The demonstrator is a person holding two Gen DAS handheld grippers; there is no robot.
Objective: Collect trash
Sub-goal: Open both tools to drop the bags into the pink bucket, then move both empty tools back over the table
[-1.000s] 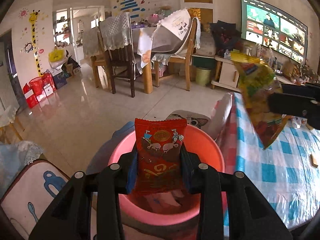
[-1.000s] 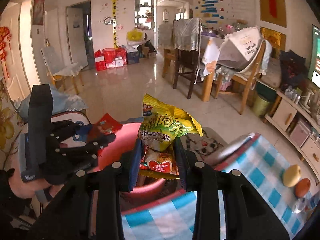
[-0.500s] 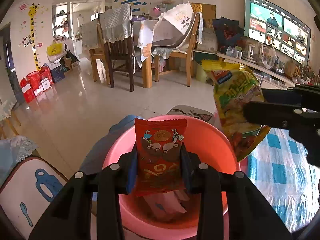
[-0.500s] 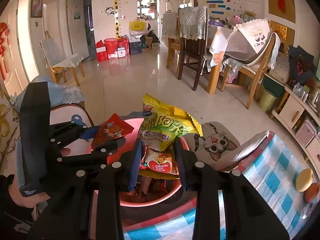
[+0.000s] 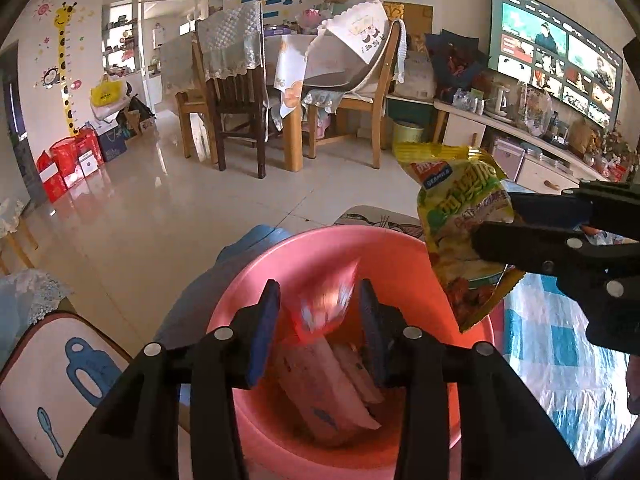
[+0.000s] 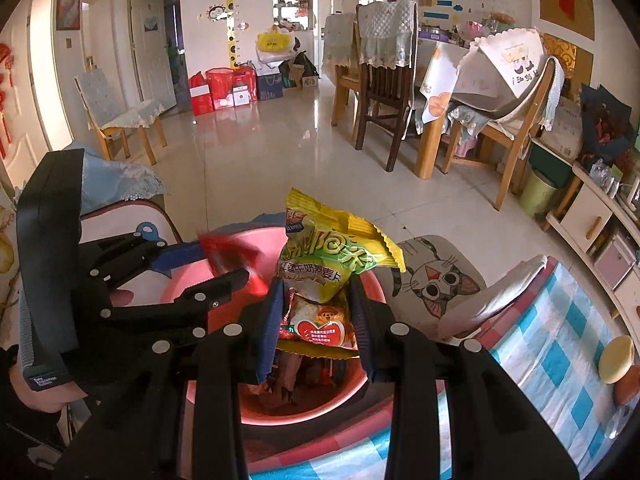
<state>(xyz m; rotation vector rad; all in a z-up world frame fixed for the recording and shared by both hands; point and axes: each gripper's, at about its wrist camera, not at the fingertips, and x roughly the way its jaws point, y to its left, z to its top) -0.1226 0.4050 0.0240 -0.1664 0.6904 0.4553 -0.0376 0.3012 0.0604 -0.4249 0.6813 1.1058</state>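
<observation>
A pink basin [image 5: 280, 256] with several wrappers [image 5: 328, 384] in it lies right below both grippers. My left gripper [image 5: 318, 292] hangs over it, jaws opening. Between them a red snack packet [image 5: 324, 304] shows blurred and tilted, clear of the pads. The right wrist view shows the same red packet [image 6: 232, 256] at the left gripper [image 6: 224, 264], above the basin [image 6: 184, 284]. My right gripper [image 6: 316, 292] is shut on a yellow snack bag [image 6: 332, 248], upright over the basin. In the left wrist view the right gripper [image 5: 496, 220] holds that yellow bag [image 5: 460, 208] above the basin's right rim.
A table with a blue checked cloth [image 5: 560, 344] borders the basin on the right, with round fruit [image 6: 618, 354] on it. A cat-print cushion [image 6: 432, 276] lies behind the basin, a padded stool [image 5: 60, 380] to its left. Dining chairs stand across the tiled floor.
The left jaws have parted and the red packet, held firm before, now drops blurred between them. Both grippers have sunk toward the basin; the yellow bag has come in over its rim.
</observation>
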